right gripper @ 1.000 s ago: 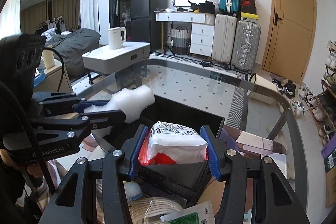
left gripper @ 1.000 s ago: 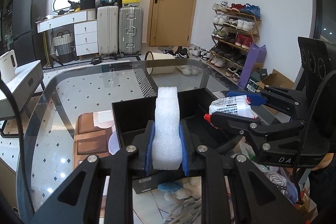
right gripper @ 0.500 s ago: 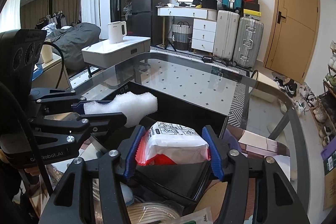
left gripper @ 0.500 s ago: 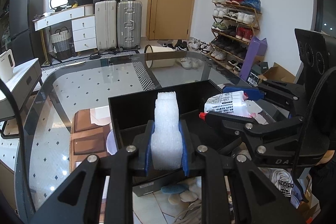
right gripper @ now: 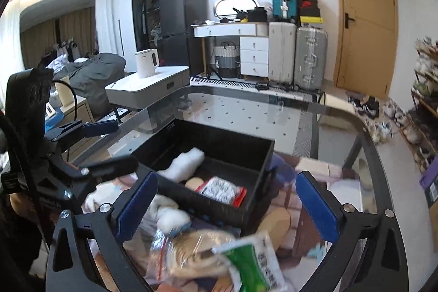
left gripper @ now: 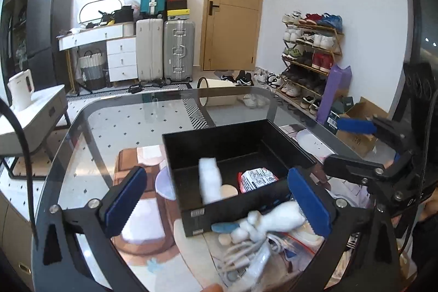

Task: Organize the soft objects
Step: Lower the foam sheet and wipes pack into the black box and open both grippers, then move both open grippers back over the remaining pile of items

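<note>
On the glass counter sits the black box, and both items have just gone into it; half a second ago the left hand-held gripper pinched the white foam piece and the right hand-held gripper carried the white-and-red packet; now both stand wide, pads far apart, nothing between them.

Foam piece: lies inside the box toward its left side, leaning on the near wall; slightly blurred in the left wrist view, so it may not have settled; a small round beige pad lies just beside it on the box floor.

Packet: rests flat on the box floor, right of the foam, near the front wall; the two are close, contact unclear.

Judgement: one sorting cycle is finished, two soft things delivered; both grippers are free for the next pick.

Remaining work, as seen: a loose heap lies in front of the box on the near counter; a white plush toy, a white cable bundle, a green-and-white pouch, a bag with something tan inside; contents partly blurred, not all identifiable.

Risk note: the heap is tangled; a grab at the toy may drag the cable along.
</note>
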`<action>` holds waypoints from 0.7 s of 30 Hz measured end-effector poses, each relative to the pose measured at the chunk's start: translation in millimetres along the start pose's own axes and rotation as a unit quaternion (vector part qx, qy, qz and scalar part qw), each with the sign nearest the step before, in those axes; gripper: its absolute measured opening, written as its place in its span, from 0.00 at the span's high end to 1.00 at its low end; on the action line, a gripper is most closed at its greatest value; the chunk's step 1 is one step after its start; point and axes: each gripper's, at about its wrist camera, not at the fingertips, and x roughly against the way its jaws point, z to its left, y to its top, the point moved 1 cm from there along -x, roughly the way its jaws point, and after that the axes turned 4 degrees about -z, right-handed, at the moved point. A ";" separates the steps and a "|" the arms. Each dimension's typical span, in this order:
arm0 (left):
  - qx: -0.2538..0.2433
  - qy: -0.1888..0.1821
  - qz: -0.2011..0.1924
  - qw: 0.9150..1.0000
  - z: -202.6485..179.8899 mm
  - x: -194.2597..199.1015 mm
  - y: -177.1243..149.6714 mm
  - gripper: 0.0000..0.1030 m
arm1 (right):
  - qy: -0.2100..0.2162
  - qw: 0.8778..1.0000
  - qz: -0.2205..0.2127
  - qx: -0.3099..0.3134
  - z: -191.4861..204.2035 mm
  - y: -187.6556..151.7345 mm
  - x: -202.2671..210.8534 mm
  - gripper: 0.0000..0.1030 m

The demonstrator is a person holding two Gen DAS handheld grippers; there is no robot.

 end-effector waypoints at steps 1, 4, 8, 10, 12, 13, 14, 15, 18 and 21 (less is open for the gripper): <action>0.000 0.005 -0.001 1.000 0.5 2.9 -1.7 0.00 | -0.002 1.000 0.005 -0.006 -1.5 -1.7 2.6 0.01; -0.004 0.013 -0.003 1.000 0.4 11.5 -8.0 0.00 | -0.011 1.000 0.008 -0.016 -2.0 -10.3 14.0 0.01; 0.011 0.013 -0.007 1.000 2.7 22.5 -17.2 0.00 | -0.019 0.999 0.007 -0.027 -1.8 -25.7 33.9 0.01; 0.017 0.012 -0.005 1.000 3.0 25.7 -20.9 0.00 | -0.023 0.999 0.008 -0.029 -0.3 -32.5 42.6 0.01; 0.020 0.013 -0.002 1.000 3.4 28.5 -23.9 0.00 | -0.025 0.999 0.011 -0.026 3.9 -41.4 51.0 0.01; 0.020 0.015 0.000 1.000 3.0 30.5 -26.6 0.00 | -0.026 0.999 0.013 -0.025 5.4 -44.7 52.7 0.01; 0.020 0.016 -0.001 1.000 2.8 32.8 -29.0 0.00 | -0.026 0.999 0.015 -0.024 6.4 -49.2 54.0 0.01; 0.021 0.018 -0.003 1.000 2.3 35.2 -30.7 0.00 | -0.024 0.999 0.019 -0.022 7.7 -53.9 55.8 0.01; 0.022 0.022 -0.001 1.000 3.8 40.6 -38.1 0.00 | -0.025 0.999 0.026 -0.014 13.5 -64.5 57.3 0.01; 0.023 0.024 -0.001 0.999 5.4 44.8 -43.8 0.00 | -0.022 0.999 0.033 -0.011 17.0 -72.6 57.7 0.01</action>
